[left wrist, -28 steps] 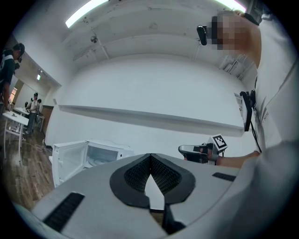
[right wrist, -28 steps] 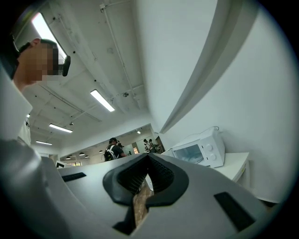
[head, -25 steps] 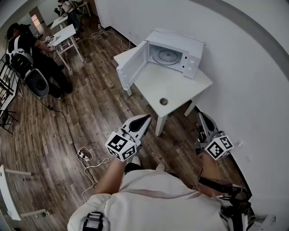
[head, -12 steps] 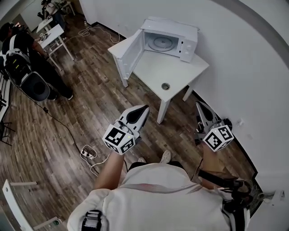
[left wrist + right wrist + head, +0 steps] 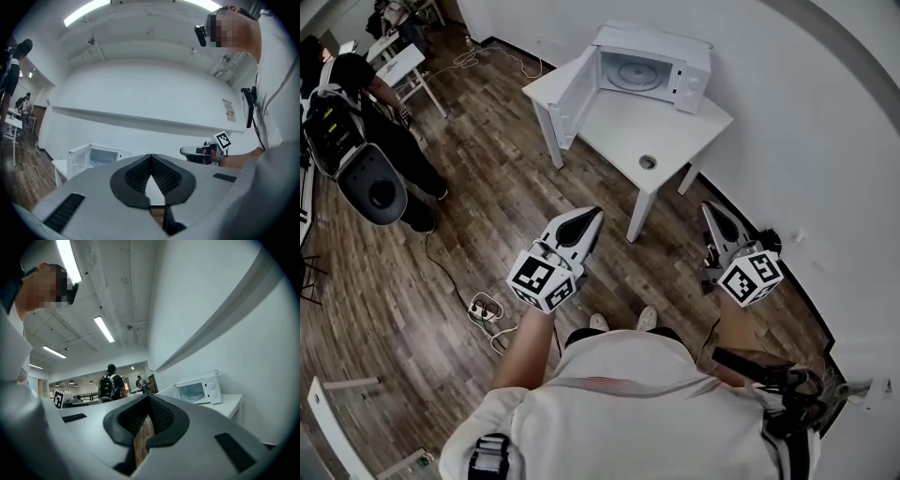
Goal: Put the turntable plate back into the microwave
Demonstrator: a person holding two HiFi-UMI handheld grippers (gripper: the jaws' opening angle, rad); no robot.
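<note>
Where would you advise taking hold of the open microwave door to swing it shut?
Probably its free vertical edge, coming from the front-left: the door stands swung wide from the microwave, hinged at the cavity's left, so that edge stands farthest out.

The person held both pairs of tongs out in front of the chest, level, pointing forward and well apart from each other. The left tongs (image 5: 593, 215) had their jaws together with nothing between them. The left marker cube (image 5: 542, 278) sat at the hand end, with the bare left forearm (image 5: 525, 352) reaching out behind it. The right tongs (image 5: 709, 207) were likewise closed and empty. The right marker cube (image 5: 750, 275) was tilted, with the right forearm (image 5: 739, 330) behind it.
</note>
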